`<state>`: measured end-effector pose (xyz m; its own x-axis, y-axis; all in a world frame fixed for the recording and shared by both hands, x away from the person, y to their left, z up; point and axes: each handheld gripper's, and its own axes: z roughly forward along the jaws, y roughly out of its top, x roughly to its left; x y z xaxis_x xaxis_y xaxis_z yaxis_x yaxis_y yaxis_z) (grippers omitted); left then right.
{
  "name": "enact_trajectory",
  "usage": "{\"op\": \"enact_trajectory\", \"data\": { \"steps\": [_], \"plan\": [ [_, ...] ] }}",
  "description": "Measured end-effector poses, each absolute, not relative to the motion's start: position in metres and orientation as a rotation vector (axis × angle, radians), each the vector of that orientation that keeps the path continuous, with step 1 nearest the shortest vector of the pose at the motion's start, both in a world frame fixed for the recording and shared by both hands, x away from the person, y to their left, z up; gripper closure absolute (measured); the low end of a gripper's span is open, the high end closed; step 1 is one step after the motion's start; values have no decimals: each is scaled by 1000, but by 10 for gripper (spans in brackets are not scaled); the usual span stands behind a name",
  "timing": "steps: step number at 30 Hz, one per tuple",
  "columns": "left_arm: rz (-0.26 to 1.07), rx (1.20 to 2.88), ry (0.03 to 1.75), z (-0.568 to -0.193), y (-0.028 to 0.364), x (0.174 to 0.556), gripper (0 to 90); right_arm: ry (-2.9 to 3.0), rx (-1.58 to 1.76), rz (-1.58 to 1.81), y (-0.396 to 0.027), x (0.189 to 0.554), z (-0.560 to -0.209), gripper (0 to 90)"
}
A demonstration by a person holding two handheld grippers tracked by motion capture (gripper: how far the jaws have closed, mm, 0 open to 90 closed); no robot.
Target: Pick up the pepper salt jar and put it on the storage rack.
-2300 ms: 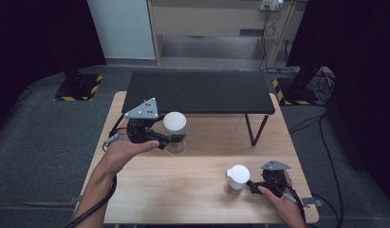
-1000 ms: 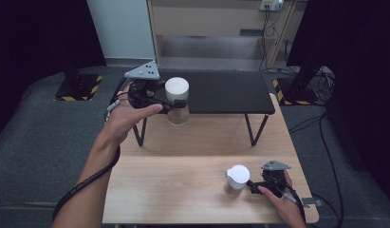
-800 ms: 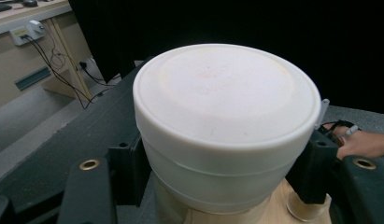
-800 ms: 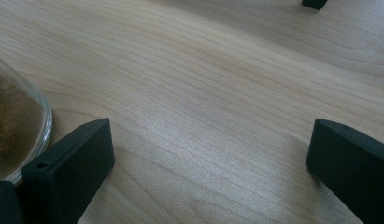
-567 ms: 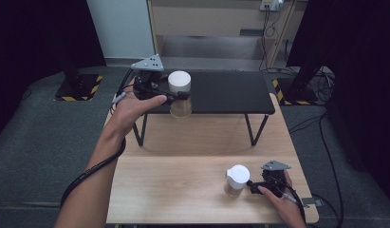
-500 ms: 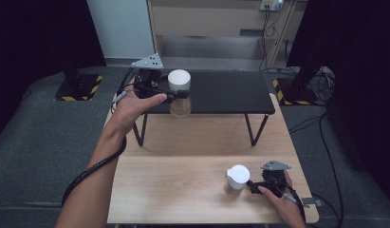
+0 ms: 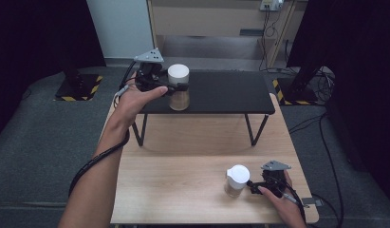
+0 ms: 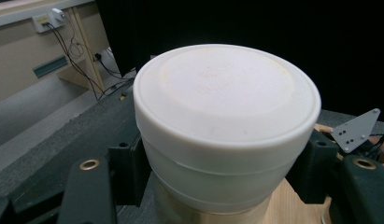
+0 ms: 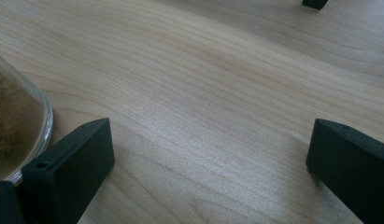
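A white-lidded jar (image 7: 178, 87) was held by the left gripper (image 7: 176, 87) over the front left part of a black raised shelf (image 7: 221, 92) that stood across the far side of the tabletop (image 7: 183, 156). In the high view the jar's base was seen at or just above the shelf surface; contact could not be confirmed. Judged from that, the carry was nearly done: the jar was at the shelf, with set-down and release left.

In the left gripper view the jar's white lid (image 8: 226, 95) sat centred between the two black fingers (image 8: 129, 165), which were pressed on the glass just under the lid on both sides. The fingers were clamped on the jar, upright, no tilt seen. A brownish fill was seen low in the jar.

A second white-lidded jar (image 7: 237, 180) was standing on the near right of the tabletop, just beside the right gripper (image 7: 253, 186). In the right gripper view the fingers (image 9: 70, 161) were spread wide with bare wood between them. That jar's glass wall (image 9: 17, 126) lay outside the gap, against the outer face of one finger; touching or just apart could not be told. Nothing was held by the right gripper. The second jar was judged still to be grasped and moved, if it was to follow the first.
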<state>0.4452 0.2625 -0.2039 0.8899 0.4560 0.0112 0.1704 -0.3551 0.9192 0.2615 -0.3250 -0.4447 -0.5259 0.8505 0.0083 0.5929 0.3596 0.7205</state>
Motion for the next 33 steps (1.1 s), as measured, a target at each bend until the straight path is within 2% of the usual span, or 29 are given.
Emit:
{"op": "enact_trajectory", "data": {
  "steps": [33],
  "plan": [
    [269, 1887, 513, -225, 272, 464, 312, 2261, 1265, 967, -325, 261, -444, 16]
  ]
}}
